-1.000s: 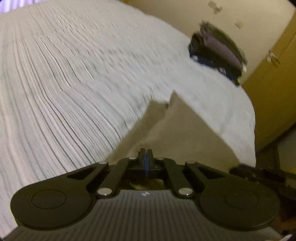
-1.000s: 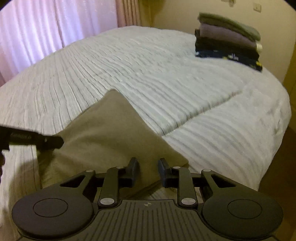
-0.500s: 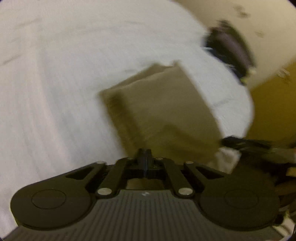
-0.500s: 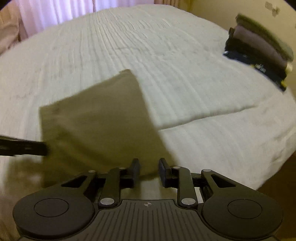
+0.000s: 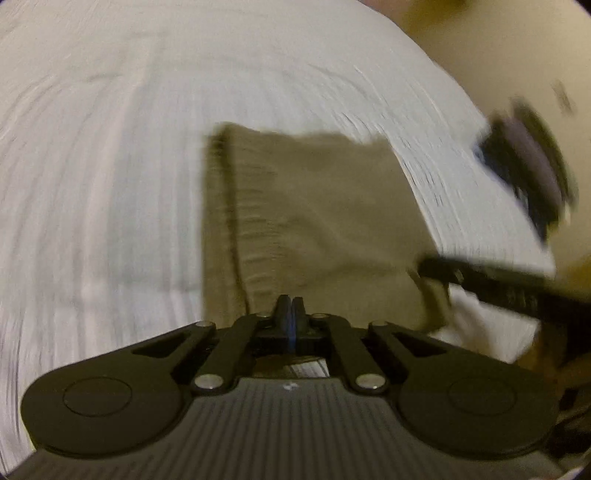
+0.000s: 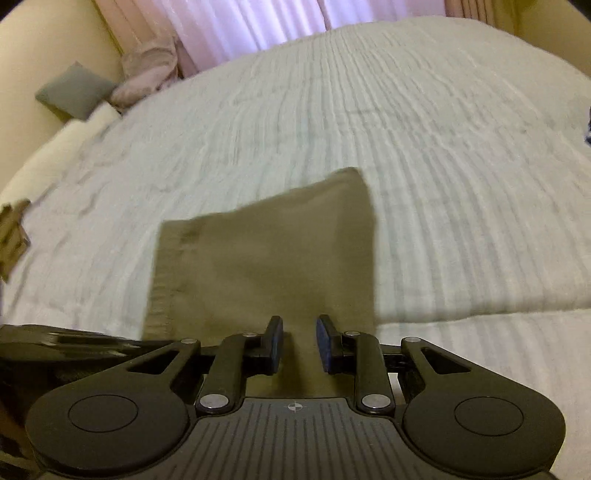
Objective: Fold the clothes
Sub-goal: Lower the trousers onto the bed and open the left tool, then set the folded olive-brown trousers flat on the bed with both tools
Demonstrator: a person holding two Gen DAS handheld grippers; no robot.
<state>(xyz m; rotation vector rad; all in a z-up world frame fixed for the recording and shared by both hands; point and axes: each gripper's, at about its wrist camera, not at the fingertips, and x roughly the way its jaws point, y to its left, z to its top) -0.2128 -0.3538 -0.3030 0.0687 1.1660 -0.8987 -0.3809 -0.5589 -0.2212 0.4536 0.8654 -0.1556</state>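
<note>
Bedroom: bed (image 6: 424,129), curtains (image 6: 240,29).

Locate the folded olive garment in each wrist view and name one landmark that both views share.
Left wrist: folded olive garment at centre, just beyond the claw tips.
Right wrist: it lies centre-left, reaching down between the claw's fingers.
Shared landmark: the ribbed white bedspread under it.

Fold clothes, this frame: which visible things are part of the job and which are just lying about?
In the job: olive garment; left tongs; right tongs.

Lying about: stack of folded clothes; grey cushion; pink pillow; bedspread; curtains.
</note>
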